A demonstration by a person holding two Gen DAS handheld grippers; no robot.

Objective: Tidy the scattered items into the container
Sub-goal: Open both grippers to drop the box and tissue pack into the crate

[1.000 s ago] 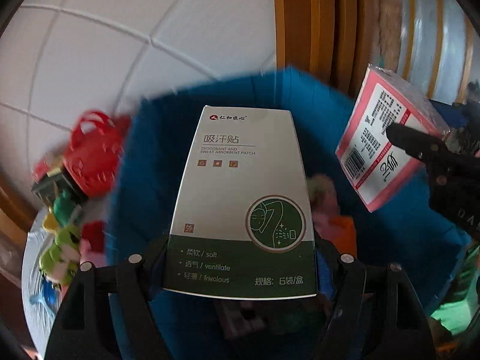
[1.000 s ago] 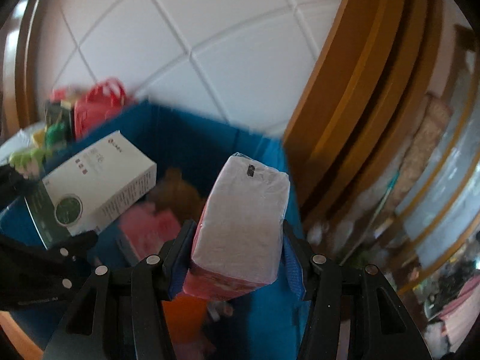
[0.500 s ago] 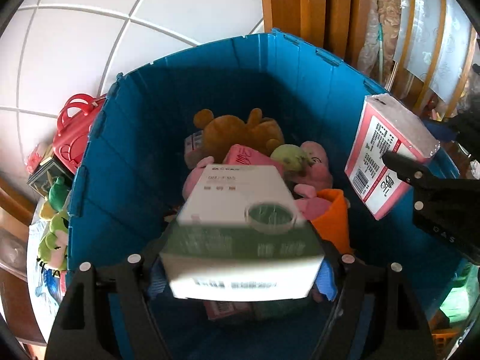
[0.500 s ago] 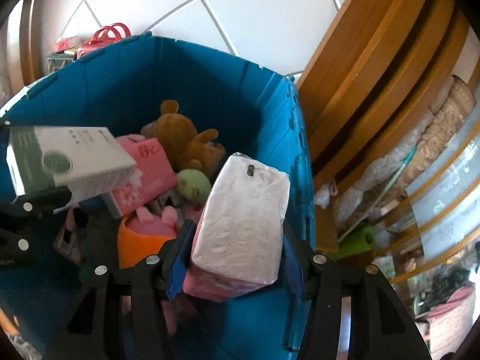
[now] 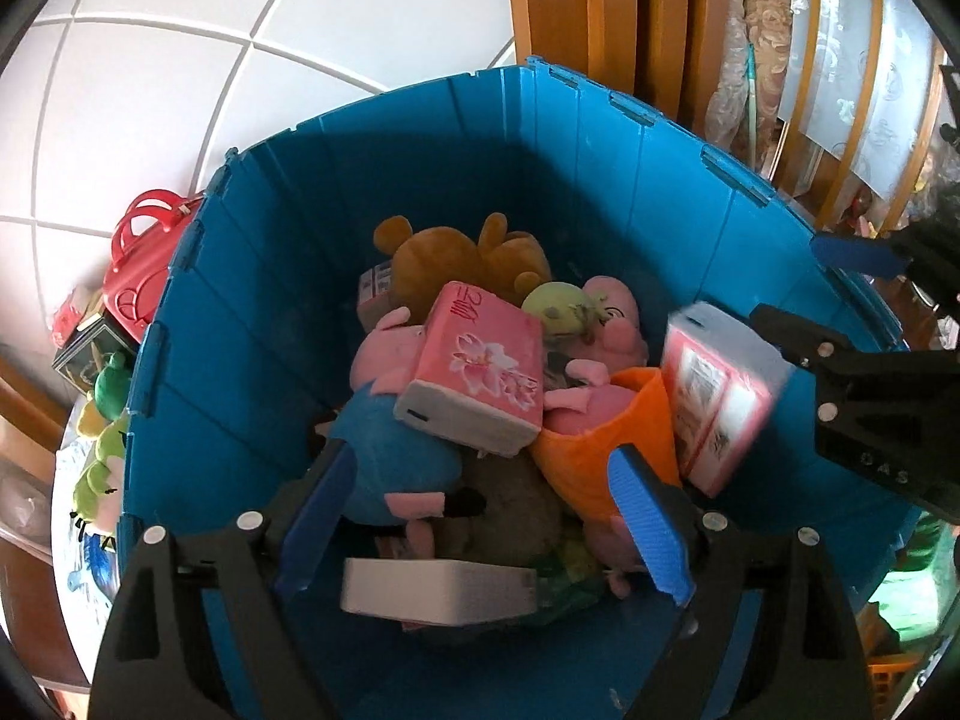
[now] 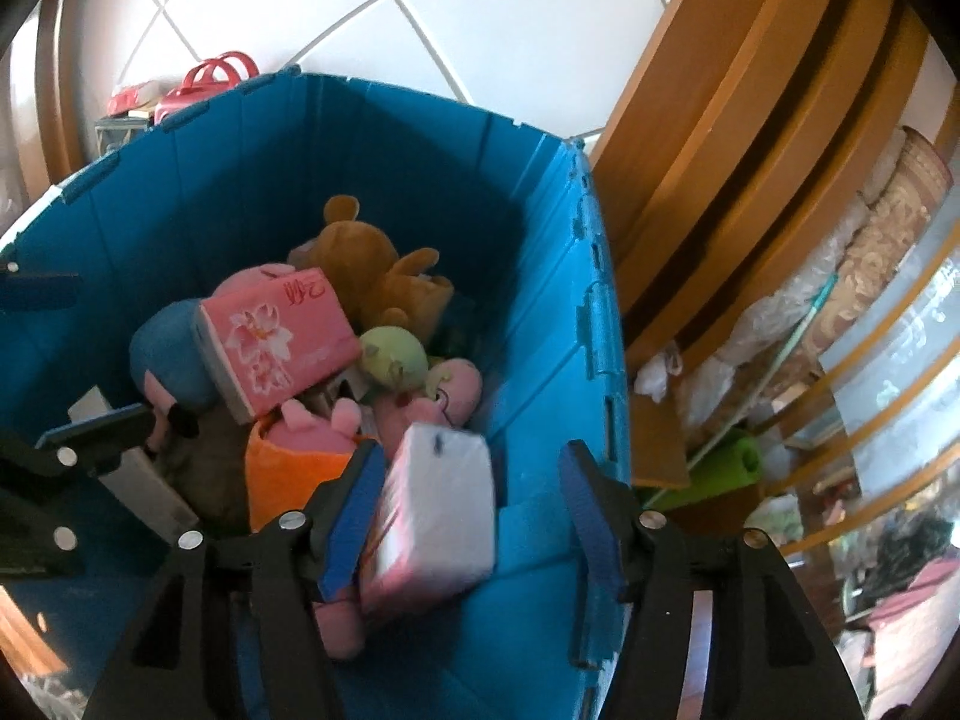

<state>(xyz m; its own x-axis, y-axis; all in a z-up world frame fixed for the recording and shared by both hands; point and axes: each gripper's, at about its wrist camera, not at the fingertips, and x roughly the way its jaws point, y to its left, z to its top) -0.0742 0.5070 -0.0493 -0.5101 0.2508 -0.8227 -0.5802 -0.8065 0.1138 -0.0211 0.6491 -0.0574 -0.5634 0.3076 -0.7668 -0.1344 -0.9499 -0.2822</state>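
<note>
A home — white floor tiles (image 5: pixel 372 12), wooden furniture (image 6: pixel 750 138), plush toys (image 5: pixel 462 252)

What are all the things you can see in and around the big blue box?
blue bin: one, blue, on the white tiled floor
brown plush bear: one, brown, at the bin's far wall
floral tissue pack: one, pink, on top of the pile
pig plush toys: several, pink, around the tissue pack
green plush head: one, pale green, beside the bear
white box: one, white, low in the bin
tissue pack: one, pink and white, blurred, between the right jaws
red bag: one, red, outside the bin
left gripper: one, black and blue, jaws opening, empty
right gripper: one, jaws opening
</note>
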